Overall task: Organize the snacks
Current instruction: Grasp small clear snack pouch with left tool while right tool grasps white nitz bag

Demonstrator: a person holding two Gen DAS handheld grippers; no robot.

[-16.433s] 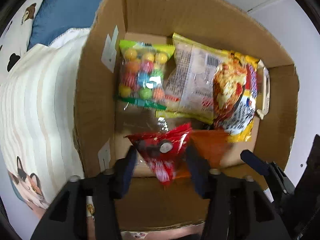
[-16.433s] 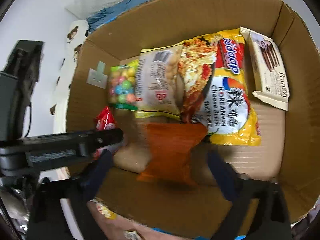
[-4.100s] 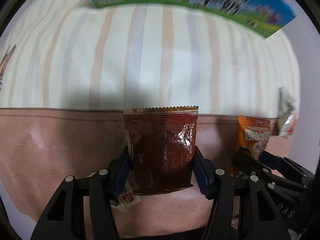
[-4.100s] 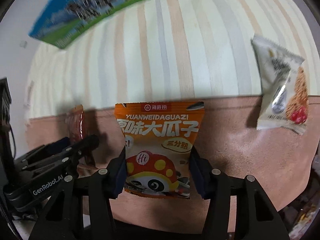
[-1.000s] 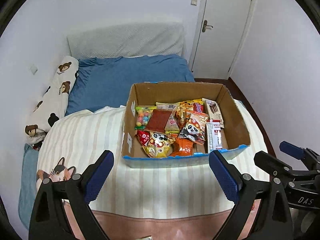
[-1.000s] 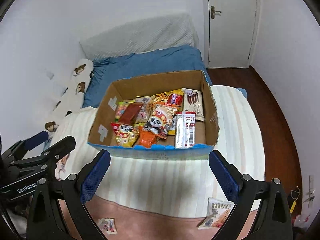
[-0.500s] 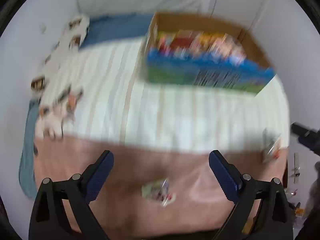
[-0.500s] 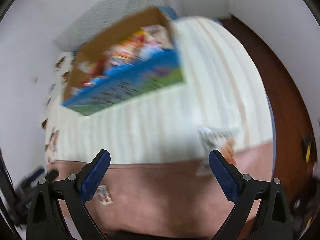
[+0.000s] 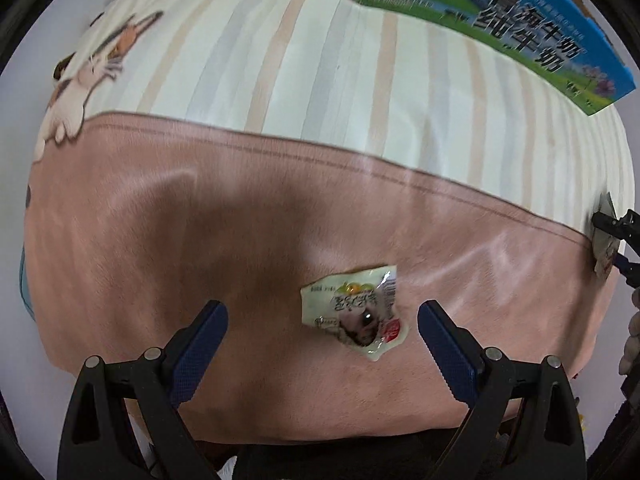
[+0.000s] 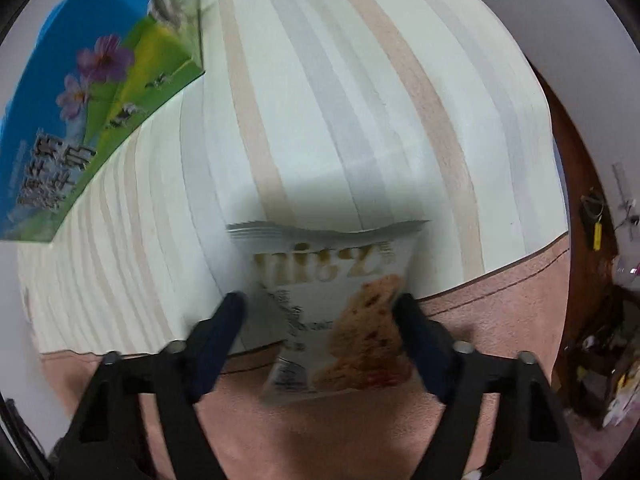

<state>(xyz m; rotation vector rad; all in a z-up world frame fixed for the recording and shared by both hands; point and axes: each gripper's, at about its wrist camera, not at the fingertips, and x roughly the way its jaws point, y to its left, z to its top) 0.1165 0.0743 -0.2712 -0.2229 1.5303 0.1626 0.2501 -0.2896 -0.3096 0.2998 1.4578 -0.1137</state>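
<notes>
White cookie packet (image 10: 340, 312) between closing right tool (image 10: 320, 312) jaws.

Left tongs (image 9: 322, 330): jaws wide apart, with bare pink blanket (image 9: 160, 240) on both sides of the small white snack sachet (image 9: 356, 320) lying between them. Ahead, the striped cream bedsheet (image 9: 320, 80) is open up to the blue-and-green printed cardboard box (image 9: 500, 20). Right tongs (image 10: 320, 312): jaws closing, the white cookie packet (image 10: 340, 304) filling the gap; the striped sheet ahead is unobstructed, with the box far ahead-left.
</notes>
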